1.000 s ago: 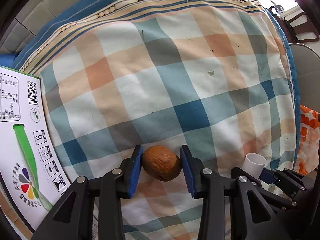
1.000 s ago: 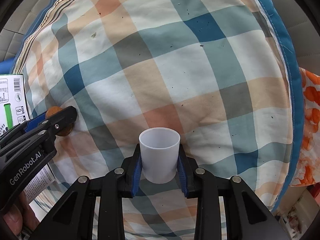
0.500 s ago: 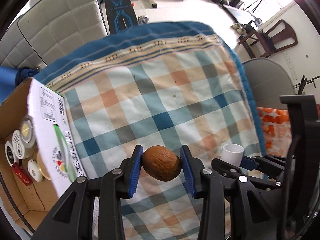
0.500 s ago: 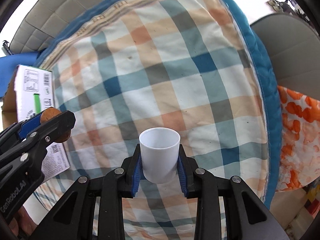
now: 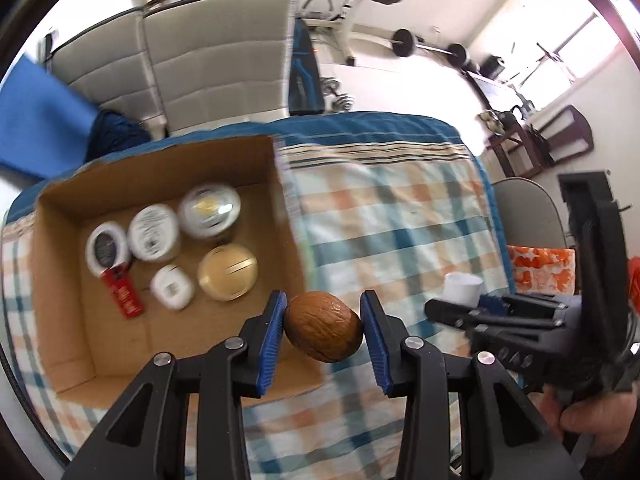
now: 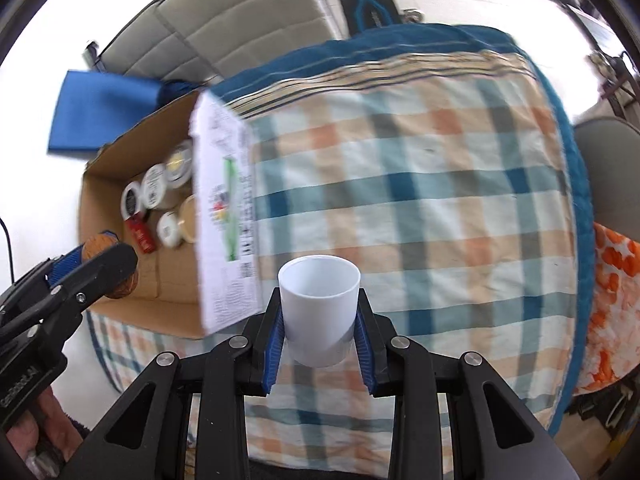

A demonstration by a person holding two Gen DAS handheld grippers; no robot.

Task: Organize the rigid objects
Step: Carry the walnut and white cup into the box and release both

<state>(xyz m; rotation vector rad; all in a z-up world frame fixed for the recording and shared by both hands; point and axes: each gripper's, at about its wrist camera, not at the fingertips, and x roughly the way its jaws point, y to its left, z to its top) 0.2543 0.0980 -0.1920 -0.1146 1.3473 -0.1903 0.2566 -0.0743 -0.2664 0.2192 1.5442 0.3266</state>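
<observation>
My left gripper [image 5: 323, 330] is shut on a brown walnut [image 5: 323, 332] and holds it in the air over the near right corner of an open cardboard box [image 5: 64, 288]. The box holds several round jars and tins [image 5: 154, 233] and a red tag [image 5: 125, 294]. My right gripper [image 6: 319, 336] is shut on a white plastic cup [image 6: 319, 308], upright, above the checked cloth. In the right wrist view the box [image 6: 104, 200] lies to the left, with the left gripper [image 6: 94, 266] and walnut [image 6: 98, 245] over it. The cup also shows in the left wrist view [image 5: 462, 289].
A checked cloth [image 6: 420, 200] with a blue border covers the table. The box's white printed flap [image 6: 226, 216] stands up beside the cup. A grey sofa [image 5: 208, 64], a blue cushion [image 5: 36, 120], gym weights and chairs lie beyond. An orange patterned fabric [image 6: 616, 288] hangs at the right.
Both grippers have risen well above the table and swung left. The box interior has come into view under the walnut. Both grips are unchanged.
</observation>
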